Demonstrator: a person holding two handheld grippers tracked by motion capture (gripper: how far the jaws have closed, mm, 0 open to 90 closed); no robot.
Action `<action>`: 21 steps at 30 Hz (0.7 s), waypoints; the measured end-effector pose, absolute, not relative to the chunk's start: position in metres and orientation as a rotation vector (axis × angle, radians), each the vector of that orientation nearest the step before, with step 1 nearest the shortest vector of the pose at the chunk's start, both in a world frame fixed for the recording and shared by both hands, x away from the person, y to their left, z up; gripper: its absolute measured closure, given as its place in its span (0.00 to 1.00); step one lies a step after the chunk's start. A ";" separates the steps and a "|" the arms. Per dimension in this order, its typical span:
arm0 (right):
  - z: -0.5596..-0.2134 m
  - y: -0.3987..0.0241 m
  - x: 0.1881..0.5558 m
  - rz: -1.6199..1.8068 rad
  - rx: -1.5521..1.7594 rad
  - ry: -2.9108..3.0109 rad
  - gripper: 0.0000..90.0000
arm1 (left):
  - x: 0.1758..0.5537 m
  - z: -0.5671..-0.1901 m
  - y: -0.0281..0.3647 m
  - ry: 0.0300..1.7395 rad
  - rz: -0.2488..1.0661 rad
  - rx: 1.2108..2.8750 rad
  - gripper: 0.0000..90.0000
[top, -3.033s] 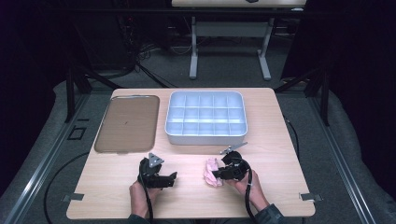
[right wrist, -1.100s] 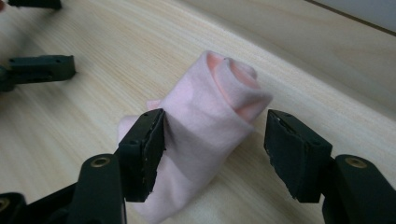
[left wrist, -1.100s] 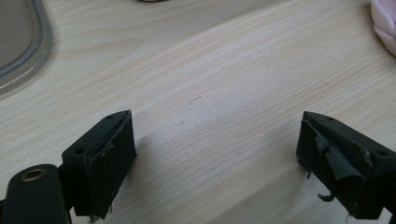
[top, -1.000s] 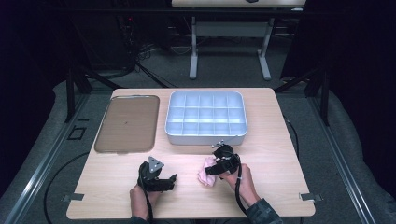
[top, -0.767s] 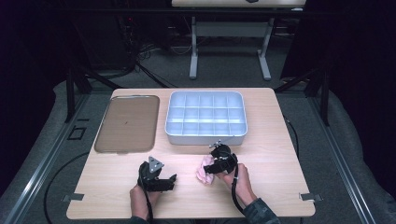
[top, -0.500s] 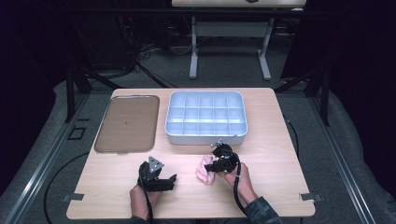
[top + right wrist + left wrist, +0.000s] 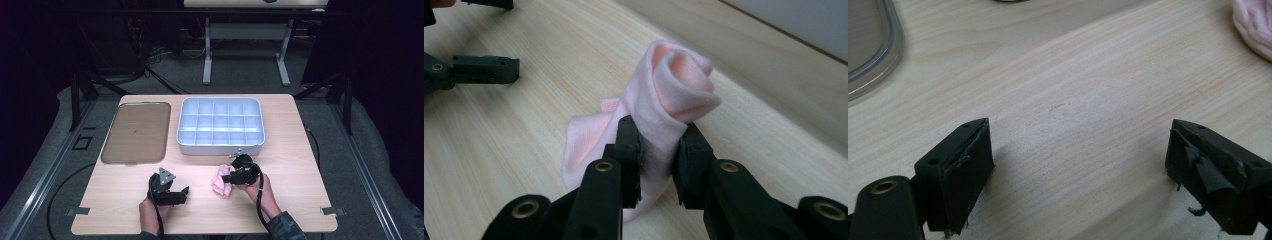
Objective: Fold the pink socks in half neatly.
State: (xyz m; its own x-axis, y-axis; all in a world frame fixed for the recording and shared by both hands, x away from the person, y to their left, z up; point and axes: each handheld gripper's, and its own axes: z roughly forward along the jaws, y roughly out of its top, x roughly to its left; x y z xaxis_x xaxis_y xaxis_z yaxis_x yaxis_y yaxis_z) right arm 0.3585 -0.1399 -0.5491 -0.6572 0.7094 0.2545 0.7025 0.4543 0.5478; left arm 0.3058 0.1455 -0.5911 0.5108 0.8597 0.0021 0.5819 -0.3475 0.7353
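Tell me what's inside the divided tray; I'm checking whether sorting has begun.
The divided tray shows bare pale compartments, nothing in them. The floors of the nearest row, behind the front wall, are partly hidden. The pink rolled sock lies on the table.

One pink sock — one compartment tray, one flat lid, two grippers.

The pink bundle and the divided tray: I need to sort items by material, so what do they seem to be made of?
The pink bundle looks like soft knitted fabric, probably cotton, matt: fine ribbing shows, and it dents where the right claw pinches it. The divided tray looks like hard plastic or coated metal, pale grey-blue with a slight sheen; which of the two I cannot tell.
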 end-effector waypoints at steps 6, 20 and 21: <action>-0.542 -0.147 0.354 1.013 1.267 2.652 0.84 | 0.306 -0.591 0.146 1.175 0.517 2.064 0.13; -0.524 -0.163 0.348 1.037 1.242 2.611 0.84 | 0.306 -0.591 0.146 1.176 0.517 2.064 0.13; -0.523 -0.164 0.347 1.041 1.238 2.605 0.84 | 0.306 -0.591 0.146 1.176 0.518 2.064 0.13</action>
State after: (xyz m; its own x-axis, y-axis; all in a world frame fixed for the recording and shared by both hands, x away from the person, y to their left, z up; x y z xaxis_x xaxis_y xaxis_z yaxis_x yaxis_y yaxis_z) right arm 0.3474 -0.1637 -0.5227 -0.6715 0.7106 0.2101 0.6598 0.4442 0.6061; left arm 0.3058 0.1456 -0.5911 0.5087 0.8610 0.0021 0.5832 -0.3464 0.7348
